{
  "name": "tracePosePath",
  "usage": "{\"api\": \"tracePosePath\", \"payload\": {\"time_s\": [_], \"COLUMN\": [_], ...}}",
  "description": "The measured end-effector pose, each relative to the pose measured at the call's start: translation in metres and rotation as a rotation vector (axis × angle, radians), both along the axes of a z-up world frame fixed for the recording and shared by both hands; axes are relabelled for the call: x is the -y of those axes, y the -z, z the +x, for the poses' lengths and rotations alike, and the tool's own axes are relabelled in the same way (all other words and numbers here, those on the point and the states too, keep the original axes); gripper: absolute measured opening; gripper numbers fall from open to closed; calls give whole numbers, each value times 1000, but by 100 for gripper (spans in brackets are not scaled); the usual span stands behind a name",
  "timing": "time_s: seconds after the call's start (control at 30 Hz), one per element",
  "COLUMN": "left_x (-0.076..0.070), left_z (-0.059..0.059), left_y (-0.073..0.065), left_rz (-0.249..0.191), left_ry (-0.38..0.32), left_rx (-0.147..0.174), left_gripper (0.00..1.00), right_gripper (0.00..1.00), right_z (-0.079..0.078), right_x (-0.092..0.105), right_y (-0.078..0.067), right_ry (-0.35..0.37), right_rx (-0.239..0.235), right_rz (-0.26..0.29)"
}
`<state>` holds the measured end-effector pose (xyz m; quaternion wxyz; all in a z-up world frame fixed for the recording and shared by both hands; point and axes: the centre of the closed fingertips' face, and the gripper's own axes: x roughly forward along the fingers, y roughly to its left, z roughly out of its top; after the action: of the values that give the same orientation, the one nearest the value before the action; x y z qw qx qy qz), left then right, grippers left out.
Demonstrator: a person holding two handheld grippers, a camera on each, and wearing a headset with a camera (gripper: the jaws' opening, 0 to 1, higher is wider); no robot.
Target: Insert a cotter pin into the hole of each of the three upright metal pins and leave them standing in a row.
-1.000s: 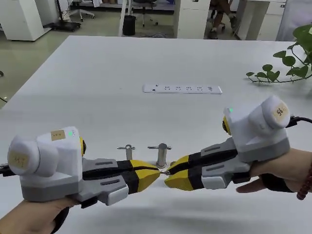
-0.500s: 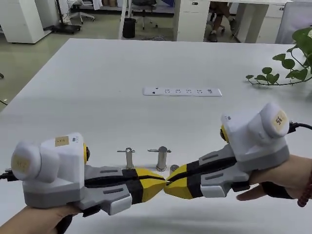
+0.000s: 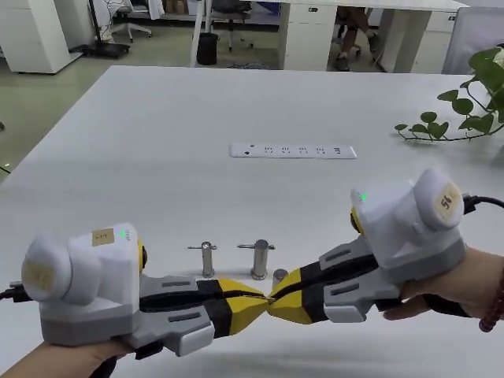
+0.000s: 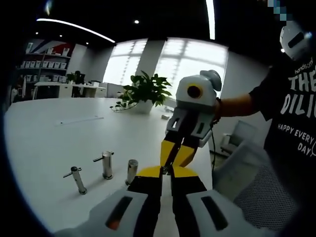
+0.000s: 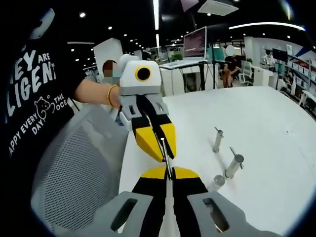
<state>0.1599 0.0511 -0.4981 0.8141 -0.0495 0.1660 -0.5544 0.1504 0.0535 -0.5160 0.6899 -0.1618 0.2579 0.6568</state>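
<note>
A broad white table (image 3: 157, 142) bears a white power strip (image 3: 293, 150), with a trailing leafy plant (image 3: 465, 102) at its far right edge. Beyond it lie a pale floor (image 3: 47, 94), white cabinets (image 3: 311, 35) and a black bin (image 3: 207, 46). Ceiling light strips (image 4: 210, 15) and tall bright windows (image 4: 148, 61) light the room.

Both tools share one build: a white rounded housing over a grey body, with black jaws ending in yellow tips. The left gripper (image 3: 262, 298) bears a tan sticker and a green light; the right gripper (image 3: 273, 300) has a green light and a black cable (image 3: 482, 203). The person wears a black T-shirt (image 4: 296, 98) with white lettering and a dark red bead bracelet (image 3: 494, 303) on the right wrist
</note>
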Motion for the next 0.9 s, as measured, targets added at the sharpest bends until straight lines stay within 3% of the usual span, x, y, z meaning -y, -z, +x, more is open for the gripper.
{"api": "tracePosePath", "payload": {"time_s": [0.07, 0.2, 0.5, 0.9], "left_x": [-3, -5, -8, -9], "left_z": [4, 7, 9, 21], "left_y": [1, 7, 15, 23], "left_rz": [12, 35, 65, 121], "left_ry": [-13, -21, -43, -101], "left_rx": [16, 14, 18, 57], "left_gripper": [6, 1, 7, 13], "right_gripper": [0, 0, 0, 0], "right_z": [2, 8, 23, 39], "right_x": [1, 5, 17, 38], "right_y": [1, 3, 5, 10], "right_ry": [5, 12, 43, 59], "right_rx": [22, 53, 96, 134], "right_rz": [-13, -36, -85, -157]}}
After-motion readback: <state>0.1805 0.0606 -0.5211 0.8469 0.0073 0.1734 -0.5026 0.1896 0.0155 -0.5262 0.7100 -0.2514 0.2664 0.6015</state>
